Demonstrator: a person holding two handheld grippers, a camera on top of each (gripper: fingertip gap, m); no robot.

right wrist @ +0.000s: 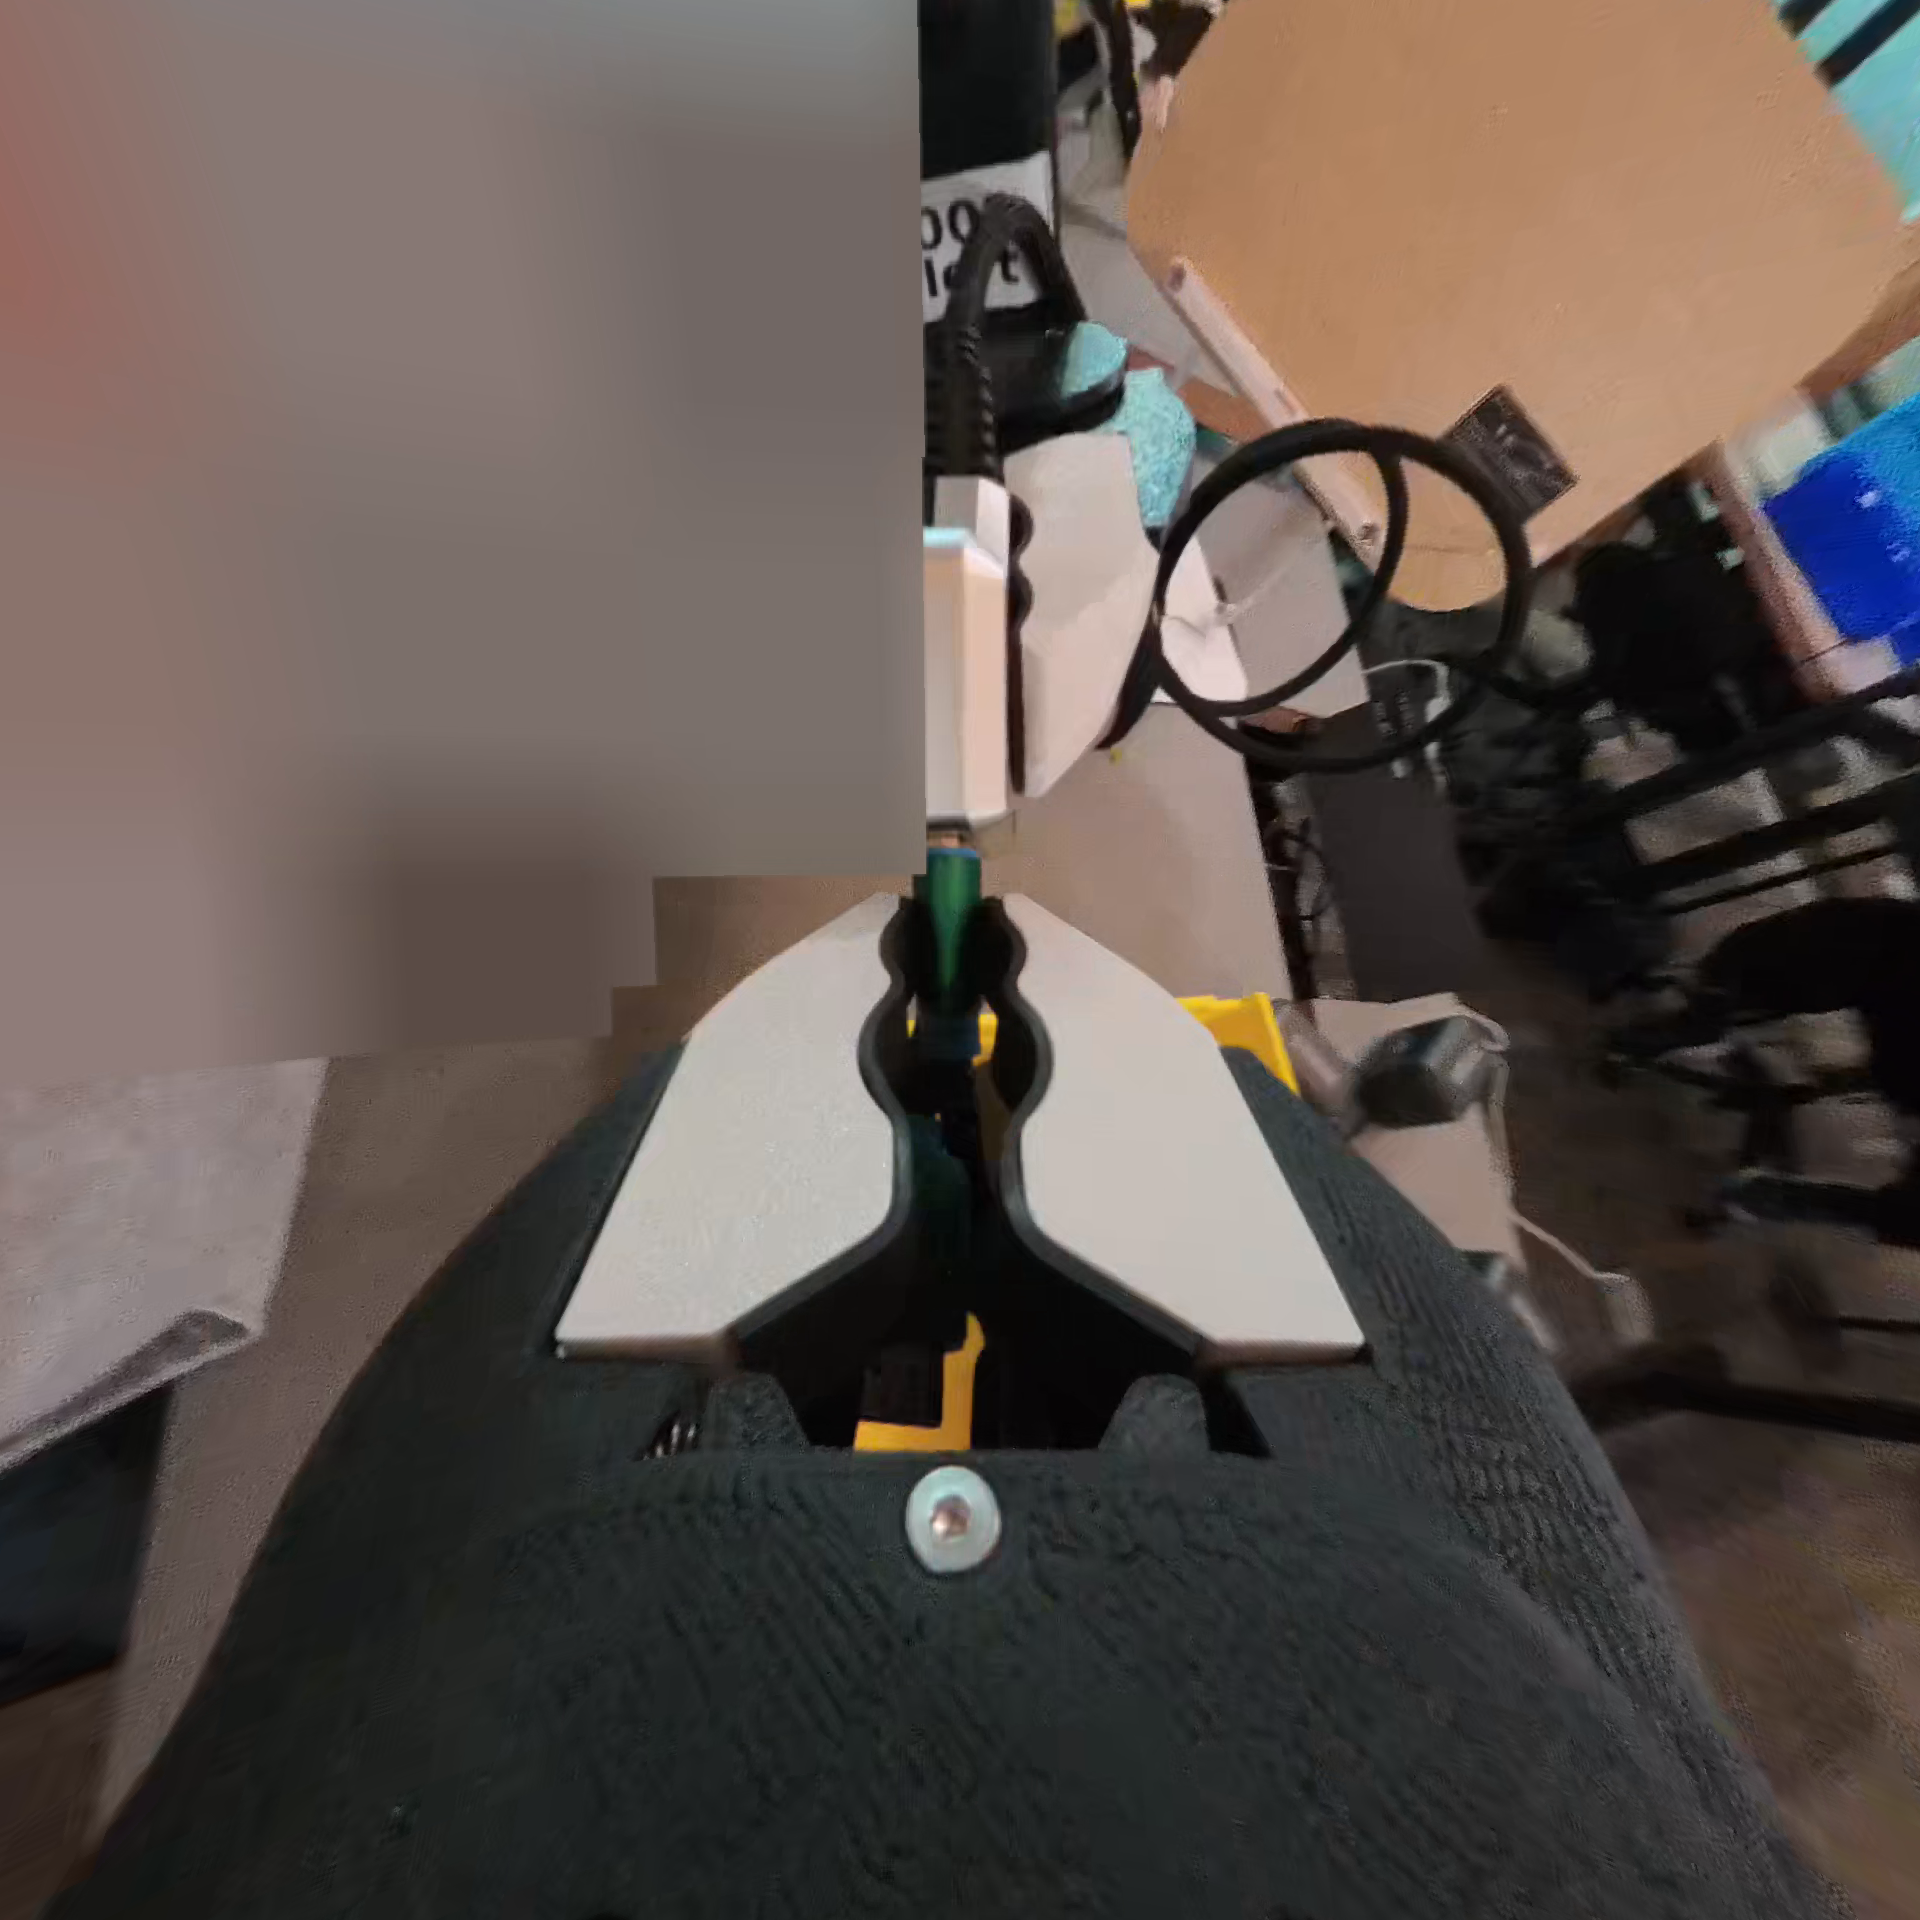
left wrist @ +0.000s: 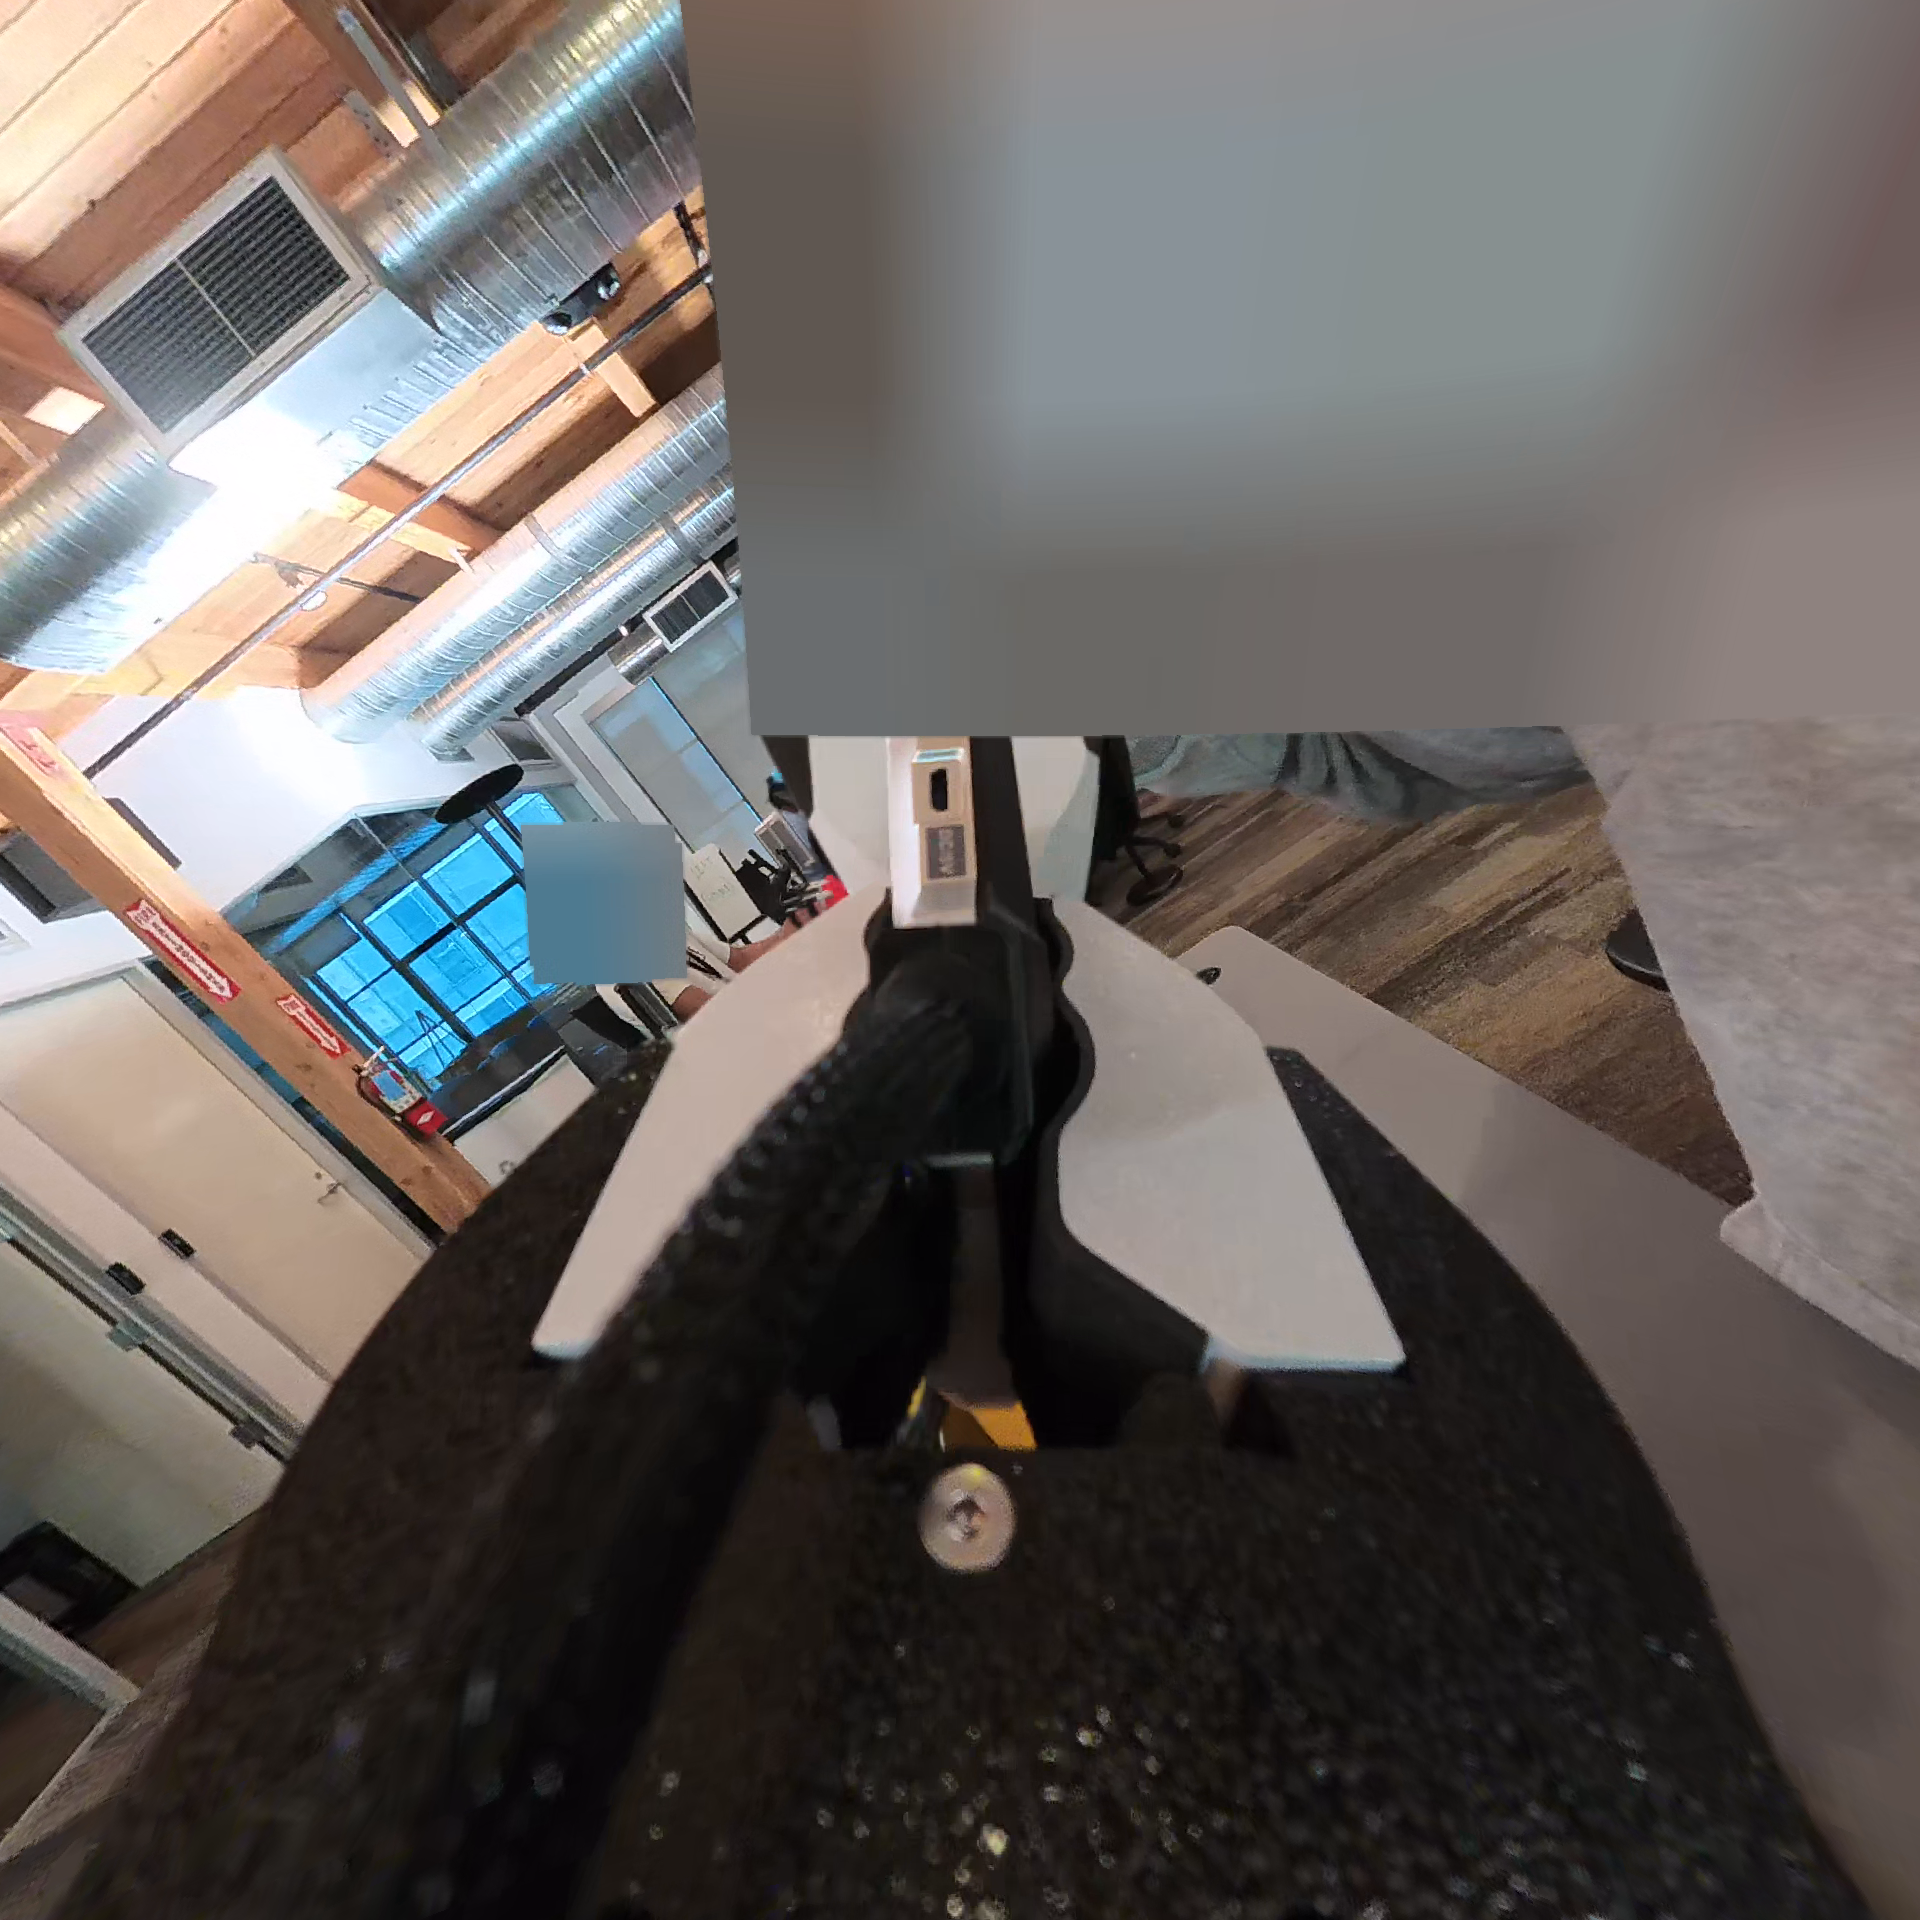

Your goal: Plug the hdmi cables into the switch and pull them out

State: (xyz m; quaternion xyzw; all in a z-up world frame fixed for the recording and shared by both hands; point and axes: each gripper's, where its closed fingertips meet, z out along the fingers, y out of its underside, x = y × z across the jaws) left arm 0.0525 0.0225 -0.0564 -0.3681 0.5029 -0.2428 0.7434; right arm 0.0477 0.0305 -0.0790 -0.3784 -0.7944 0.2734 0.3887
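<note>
Silver adapter (left wrist: 938, 842) clamped in left gripper (left wrist: 961, 925), green plug (right wrist: 948, 925) gripped by right gripper (right wrist: 951, 914)

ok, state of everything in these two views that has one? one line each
left gripper: shut on a white adapter block.
white adapter block: sticks out past the fingertips, a side port open and empty, black braided cable trailing back between the fingers.
right gripper: shut on a green plug.
green plug: tip at the block's end; whether seated, cannot tell.
black cable loops: coiled, hanging free.
</note>
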